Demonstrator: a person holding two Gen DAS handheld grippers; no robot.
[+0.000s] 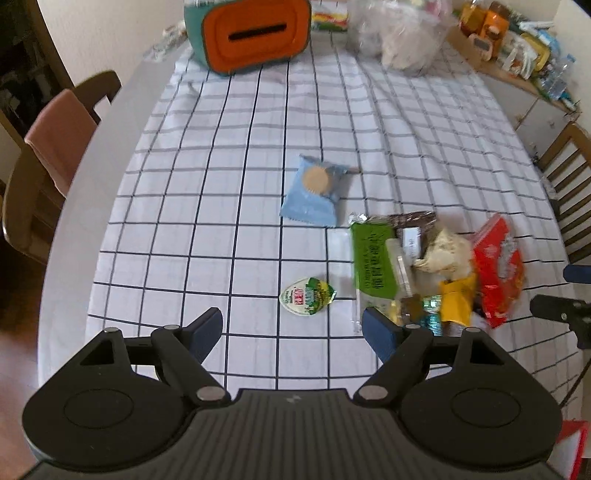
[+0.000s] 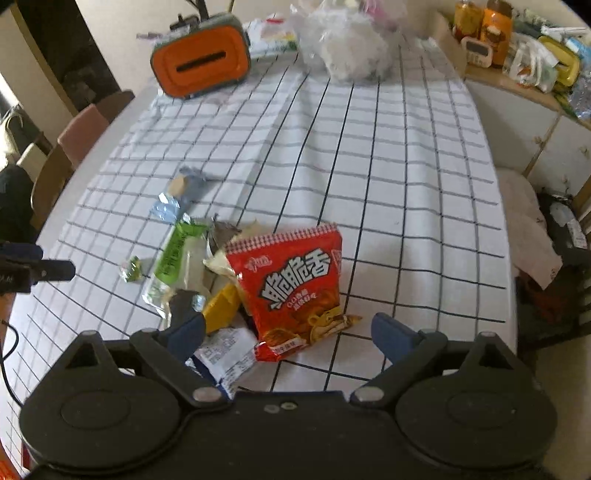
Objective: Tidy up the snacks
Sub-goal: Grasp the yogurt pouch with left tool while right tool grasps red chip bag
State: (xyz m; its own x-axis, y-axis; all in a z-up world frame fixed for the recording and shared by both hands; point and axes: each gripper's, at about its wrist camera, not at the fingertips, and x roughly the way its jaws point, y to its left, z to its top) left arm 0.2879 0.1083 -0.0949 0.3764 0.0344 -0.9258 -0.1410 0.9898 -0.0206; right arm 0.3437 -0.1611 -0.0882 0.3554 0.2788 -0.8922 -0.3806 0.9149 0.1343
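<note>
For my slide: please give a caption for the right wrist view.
Open right tool above a red noodle snack packet in a snack pile on checked tablecloth.

White cloth ruled in thin black grid lines, and on it a pale blue packet with a tan disc — next to it a green wrapper. A red bag shouts white lettering; yellow piece beside. Far back, an orange-faced, teal-edged box — gripper fingers dark blue.

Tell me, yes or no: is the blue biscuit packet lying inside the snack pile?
No, the blue biscuit packet lies alone on the checked cloth, apart from the snack pile.
</note>
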